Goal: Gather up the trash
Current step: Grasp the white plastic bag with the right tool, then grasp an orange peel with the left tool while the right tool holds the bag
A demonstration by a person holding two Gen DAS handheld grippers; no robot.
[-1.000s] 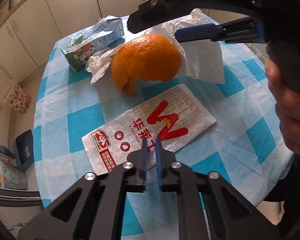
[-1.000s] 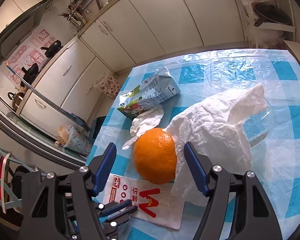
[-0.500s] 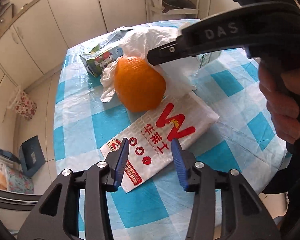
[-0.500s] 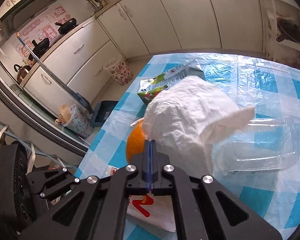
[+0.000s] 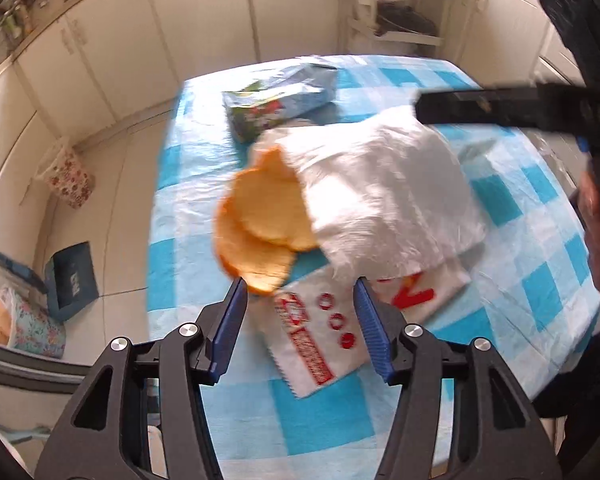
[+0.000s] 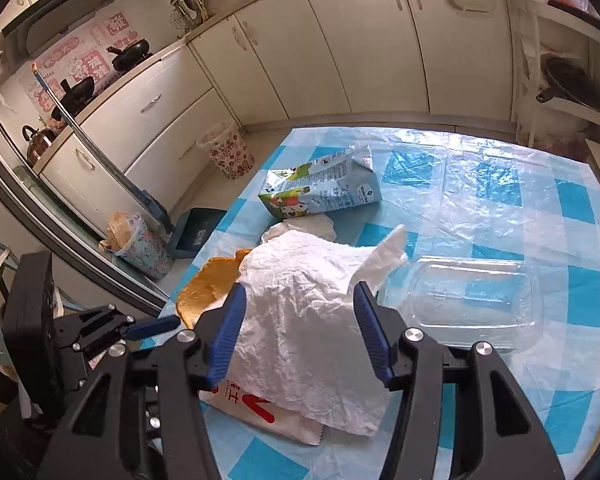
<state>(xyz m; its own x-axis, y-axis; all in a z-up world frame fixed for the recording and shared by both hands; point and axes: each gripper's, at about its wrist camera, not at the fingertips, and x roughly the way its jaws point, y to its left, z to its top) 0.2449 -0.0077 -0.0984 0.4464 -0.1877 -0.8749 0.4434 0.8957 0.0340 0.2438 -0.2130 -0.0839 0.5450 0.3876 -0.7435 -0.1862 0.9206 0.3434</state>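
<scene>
Hovering released, jaws just spread, both the left tool (image 5: pixel 300 320) and right tool (image 6: pixel 296 320) hold nothing, so the orange peel (image 5: pixel 260 224) under the tissue (image 6: pixel 300 304) could slide off the table (image 6: pixel 540 200).

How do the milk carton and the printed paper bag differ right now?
The milk carton is a boxy blue-green pack lying on its side; the paper bag is flat and white with red print. The carton lies uncovered near the table's far edge; the bag is partly covered by the white tissue, and the orange peel overlaps its corner. Both rest on the checked tablecloth, ungripped.
</scene>
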